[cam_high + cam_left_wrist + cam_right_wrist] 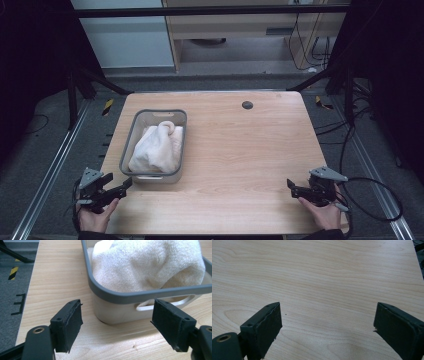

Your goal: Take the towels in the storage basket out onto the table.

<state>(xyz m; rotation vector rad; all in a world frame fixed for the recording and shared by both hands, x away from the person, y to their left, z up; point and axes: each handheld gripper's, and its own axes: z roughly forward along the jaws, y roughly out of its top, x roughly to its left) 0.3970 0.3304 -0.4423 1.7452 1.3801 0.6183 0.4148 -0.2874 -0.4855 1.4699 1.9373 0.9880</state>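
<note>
Just ahead of the left gripper [125, 185], a cream towel [156, 148] is heaped inside a grey-rimmed basket [140, 293], whose near corner is framed by spread, empty jaws. Well off to the side, the right gripper [291, 186] is held released over bare table [324, 277]. If only a loose fold were pinched, the basket could be dragged along.

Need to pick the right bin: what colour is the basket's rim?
Grey rim on the whitish plastic basket; clearest in the left gripper view.
</note>
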